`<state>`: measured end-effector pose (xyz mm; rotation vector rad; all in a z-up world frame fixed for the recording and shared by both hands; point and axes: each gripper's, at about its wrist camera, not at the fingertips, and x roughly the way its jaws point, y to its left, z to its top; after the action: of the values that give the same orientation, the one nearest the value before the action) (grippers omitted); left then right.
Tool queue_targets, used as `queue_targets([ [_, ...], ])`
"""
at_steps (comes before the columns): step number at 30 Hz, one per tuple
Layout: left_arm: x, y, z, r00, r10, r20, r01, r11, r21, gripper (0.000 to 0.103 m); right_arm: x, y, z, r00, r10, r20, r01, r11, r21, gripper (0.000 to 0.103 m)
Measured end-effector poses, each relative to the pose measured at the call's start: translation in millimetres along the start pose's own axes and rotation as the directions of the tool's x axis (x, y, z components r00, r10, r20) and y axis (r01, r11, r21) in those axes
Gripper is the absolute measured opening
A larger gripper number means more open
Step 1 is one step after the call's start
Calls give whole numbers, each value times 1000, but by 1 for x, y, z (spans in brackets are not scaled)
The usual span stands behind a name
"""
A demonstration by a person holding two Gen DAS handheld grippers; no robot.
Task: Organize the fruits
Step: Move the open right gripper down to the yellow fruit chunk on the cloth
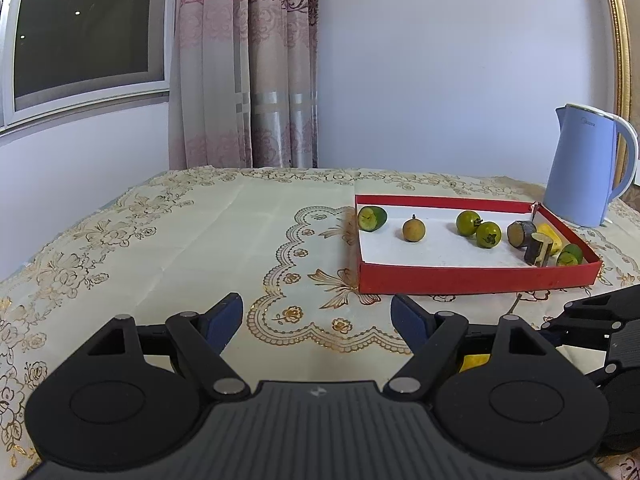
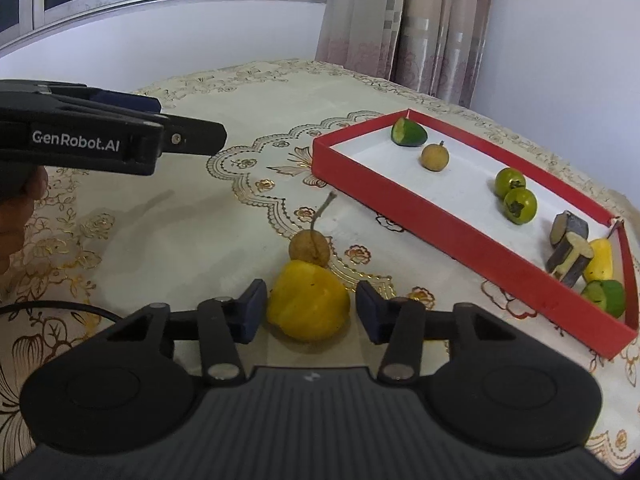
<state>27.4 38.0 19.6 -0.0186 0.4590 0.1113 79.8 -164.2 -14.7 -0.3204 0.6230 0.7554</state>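
Observation:
A red tray (image 1: 476,278) (image 2: 404,204) on the tablecloth holds a cucumber piece (image 1: 372,218) (image 2: 408,132), a brown longan (image 1: 414,230) (image 2: 435,157), two green fruits (image 1: 478,228) (image 2: 514,194), eggplant pieces (image 1: 528,240) (image 2: 570,246), a yellow piece (image 2: 600,266) and a green piece (image 2: 606,298). My right gripper (image 2: 310,308) is open, its fingers on either side of a yellow fruit (image 2: 308,306) lying on the cloth. A stemmed longan (image 2: 310,246) lies just beyond it. My left gripper (image 1: 318,316) is open and empty above the cloth, left of the tray.
A blue kettle (image 1: 586,166) stands behind the tray's far right corner. Wall, curtain (image 1: 244,64) and window lie behind the table. The left gripper's body (image 2: 112,142) reaches in at the left of the right wrist view.

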Motion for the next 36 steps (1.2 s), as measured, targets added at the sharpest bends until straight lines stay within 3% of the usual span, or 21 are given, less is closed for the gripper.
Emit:
queue_targets([
  [17, -2, 1, 0, 1000, -9, -5, 9, 1000, -4, 81, 0, 1, 0, 1000, -3, 7, 3, 1000, 19, 41],
  [23, -3, -1, 0, 1000, -28, -7, 29, 1000, 13, 81, -16, -3, -4, 999, -24, 24, 23, 999, 33, 35],
  [27, -3, -7, -1, 999, -34, -9, 35, 999, 33, 81, -21, -14, -10, 1000, -16, 25, 14, 996, 88, 35],
  [30, -5, -10, 0, 999, -41, -4, 41, 999, 35, 81, -20, -11, -10, 1000, -9, 12, 8, 998, 67, 42],
  [33, -6, -11, 0, 999, -36, 2, 36, 998, 42, 81, -20, -5, -11, 1000, -8, 23, 7, 999, 41, 58],
  [36, -5, -11, -1, 999, -36, -5, 37, 998, 42, 81, -15, -10, -11, 1000, 1, 16, -2, 997, 81, 54],
])
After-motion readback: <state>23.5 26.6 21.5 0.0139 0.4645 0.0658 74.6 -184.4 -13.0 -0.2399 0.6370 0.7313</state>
